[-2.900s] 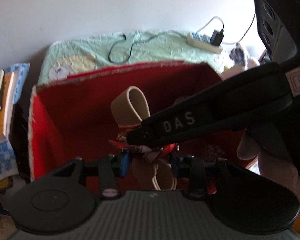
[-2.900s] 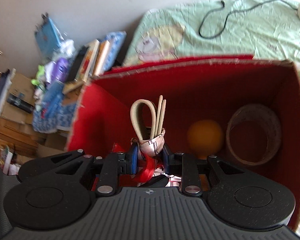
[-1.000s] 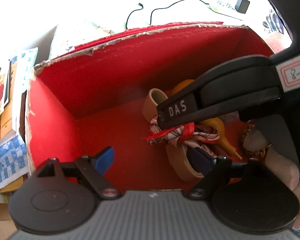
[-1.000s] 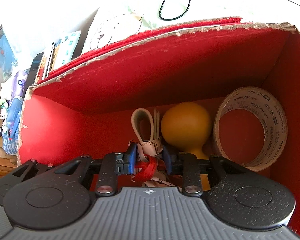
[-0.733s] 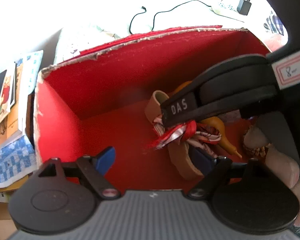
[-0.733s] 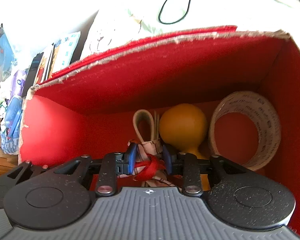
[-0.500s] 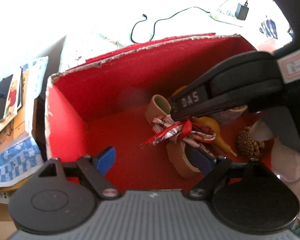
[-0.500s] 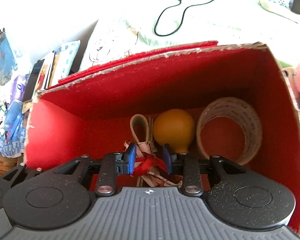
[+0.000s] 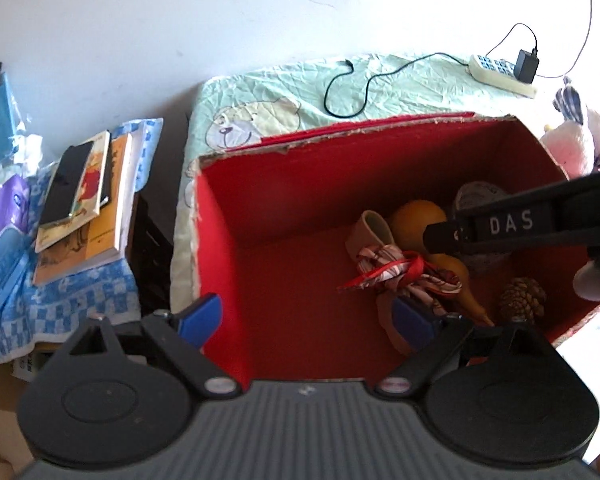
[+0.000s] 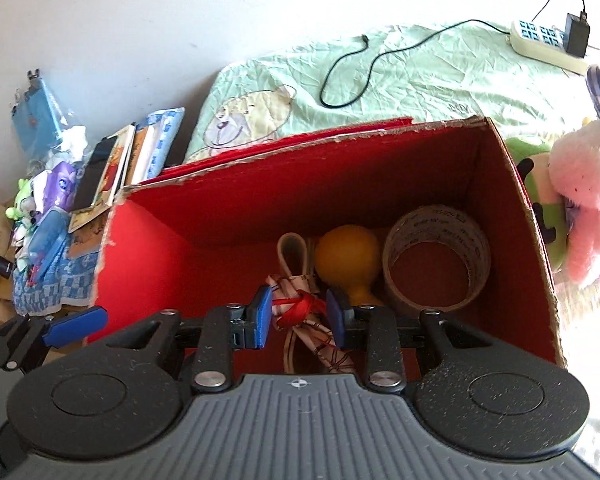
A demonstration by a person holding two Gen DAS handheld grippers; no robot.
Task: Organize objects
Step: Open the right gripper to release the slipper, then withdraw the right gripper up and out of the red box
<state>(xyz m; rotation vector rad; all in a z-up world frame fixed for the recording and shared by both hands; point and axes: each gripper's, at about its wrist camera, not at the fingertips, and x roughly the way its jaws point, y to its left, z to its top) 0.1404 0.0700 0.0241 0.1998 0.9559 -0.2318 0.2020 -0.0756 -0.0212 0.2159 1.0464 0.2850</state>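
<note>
I look down into the open red-lined cardboard box (image 10: 500,184). On its floor lies the tan looped strap bundle tied with a red-and-white patterned scarf (image 9: 396,268), beside the orange gourd-shaped bulb (image 10: 348,258), with the roll of clear packing tape (image 10: 436,256) against the box's right wall and a brown pine cone (image 9: 522,300) in its near right corner. My left gripper (image 9: 308,316) hovers above the box, jaws spread wide and empty. My right gripper (image 10: 299,316) hangs over the bundle, jaws parted either side of the scarf knot, not clamping it.
</note>
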